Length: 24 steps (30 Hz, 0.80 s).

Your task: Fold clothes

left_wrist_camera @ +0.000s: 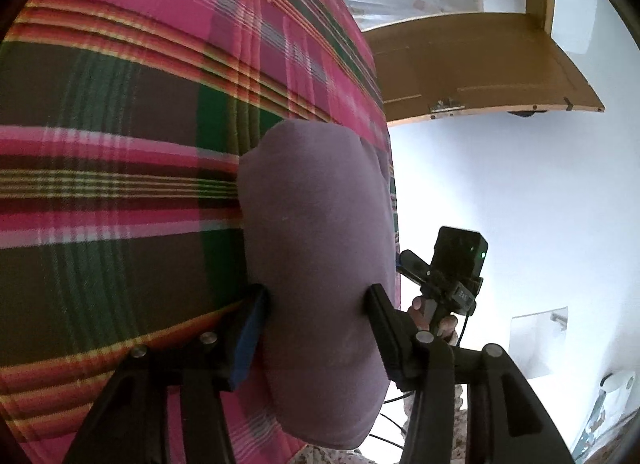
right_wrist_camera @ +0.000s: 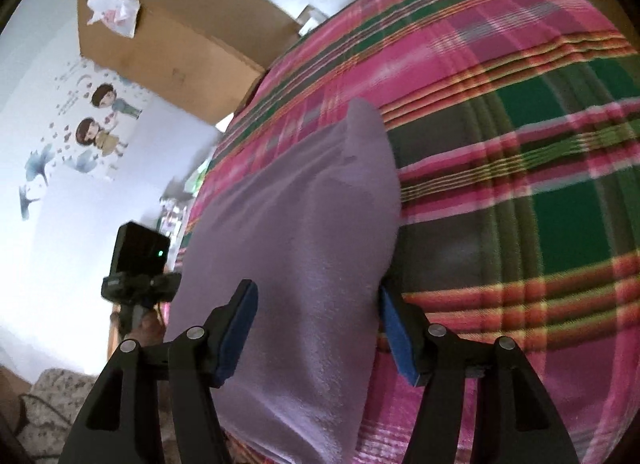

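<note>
The folded lilac fleece garment (right_wrist_camera: 304, 232) lies on the pink and green plaid blanket (right_wrist_camera: 500, 144), near its edge. The left gripper (left_wrist_camera: 318, 304) stands with its jaws wide, one on each side of the garment. The right gripper (right_wrist_camera: 318, 312) is also spread wide around this garment.

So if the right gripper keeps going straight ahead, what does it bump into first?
Most likely the purple cloth: it already lies between the right gripper's open fingers and stretches ahead. Beyond it comes the plaid blanket. Depth is hard to judge here.
</note>
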Tool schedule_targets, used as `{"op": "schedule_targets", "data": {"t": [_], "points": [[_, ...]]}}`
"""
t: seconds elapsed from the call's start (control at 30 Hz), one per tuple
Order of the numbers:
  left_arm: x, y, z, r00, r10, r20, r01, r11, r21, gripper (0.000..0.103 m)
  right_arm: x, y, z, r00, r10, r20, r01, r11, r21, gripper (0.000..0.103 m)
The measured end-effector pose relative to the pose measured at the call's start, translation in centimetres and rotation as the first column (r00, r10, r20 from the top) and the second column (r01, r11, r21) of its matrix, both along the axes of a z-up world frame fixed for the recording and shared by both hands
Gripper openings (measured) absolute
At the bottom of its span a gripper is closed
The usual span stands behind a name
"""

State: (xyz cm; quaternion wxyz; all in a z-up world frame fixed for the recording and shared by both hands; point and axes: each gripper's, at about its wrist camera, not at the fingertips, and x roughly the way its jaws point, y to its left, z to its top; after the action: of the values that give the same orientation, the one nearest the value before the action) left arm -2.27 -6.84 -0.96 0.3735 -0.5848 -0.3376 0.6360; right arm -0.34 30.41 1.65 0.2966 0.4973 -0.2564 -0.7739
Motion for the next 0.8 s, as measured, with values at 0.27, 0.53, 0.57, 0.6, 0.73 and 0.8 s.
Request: {"op": "schedule_targets", "data": {"t": [0.27, 0.53, 0.57, 0.6, 0.73, 0.8], "points": [[-0.4, -0.8, 0.1, 0.999, -0.026, 0.034, 0.026, 1.000, 0.010, 0.052, -1.4, -0.7, -0.6, 0.998, 0.050, 0.041, -0.047, 0.997, -0.062, 0.063], [0.3, -3.0, -0.1, 0.999, -0.018, 0.051, 0.018, 1.000, 0.006, 0.052, -0.8, -0.5, -0.6, 0.999, 0.029, 0.028, -0.028, 0.999, -0.046, 0.063], [0.2, -3.0, -0.2, 0.999, -0.018, 0.050, 0.017, 1.000, 0.005, 0.052, -0.6, -0.5, -0.5, 0.999, 0.027, 0.023, -0.026, 0.999, -0.042, 0.063], [0.2, -3.0, -0.2, 0.999, -0.018, 0.049, 0.017, 1.000, 0.005, 0.052, -0.5, -0.5, -0.5, 1.000, 0.025, 0.019, -0.024, 0.999, -0.039, 0.063], [0.2, -2.9, -0.3, 0.999, -0.017, 0.047, 0.017, 1.000, 0.004, 0.051, 0.0, -0.4, -0.4, 1.000, 0.017, 0.000, -0.017, 1.000, -0.024, 0.063], [0.1, -2.9, -0.4, 0.999, -0.017, 0.044, 0.017, 1.000, 0.004, 0.050, 0.3, -0.4, -0.3, 1.000, 0.013, -0.009, -0.013, 1.000, -0.017, 0.063]]}}
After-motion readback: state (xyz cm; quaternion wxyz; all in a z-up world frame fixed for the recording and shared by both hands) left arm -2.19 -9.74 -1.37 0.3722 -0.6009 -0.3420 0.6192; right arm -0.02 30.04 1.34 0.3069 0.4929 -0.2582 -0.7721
